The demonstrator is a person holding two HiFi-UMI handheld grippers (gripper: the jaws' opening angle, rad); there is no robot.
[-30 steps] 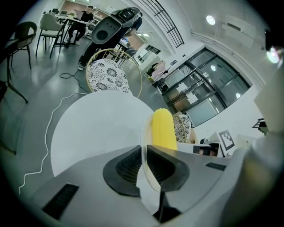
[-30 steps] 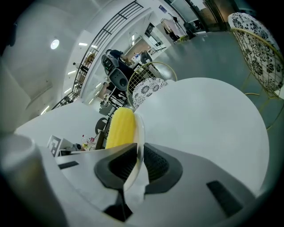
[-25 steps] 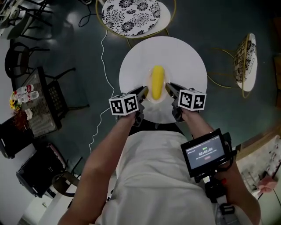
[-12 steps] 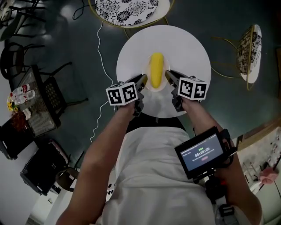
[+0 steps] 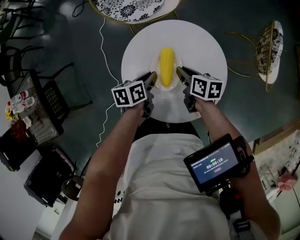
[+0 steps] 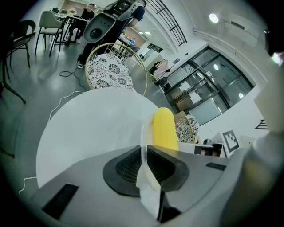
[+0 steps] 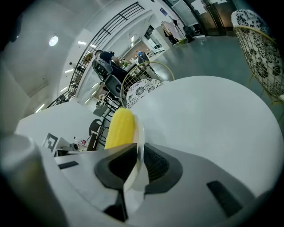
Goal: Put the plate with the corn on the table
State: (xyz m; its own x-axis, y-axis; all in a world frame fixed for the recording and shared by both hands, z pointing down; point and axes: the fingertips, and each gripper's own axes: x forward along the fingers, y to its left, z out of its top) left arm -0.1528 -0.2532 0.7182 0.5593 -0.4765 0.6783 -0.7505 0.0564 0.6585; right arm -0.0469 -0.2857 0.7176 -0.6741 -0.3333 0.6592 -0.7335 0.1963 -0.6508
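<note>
Over a round white table (image 5: 206,51) on a dark glossy floor (image 5: 234,14), patterned chairs (image 5: 126,7) around and a white cable (image 5: 105,51) at left, holding the plate (image 5: 156,63) with the corn (image 5: 166,67), rims pinched in left gripper (image 5: 152,77) and right gripper (image 5: 180,71).

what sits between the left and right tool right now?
The plate carrying the corn. The left tool and right tool each clamp an opposite edge of its rim. Head view shows it; both gripper views confirm the grips.
</note>
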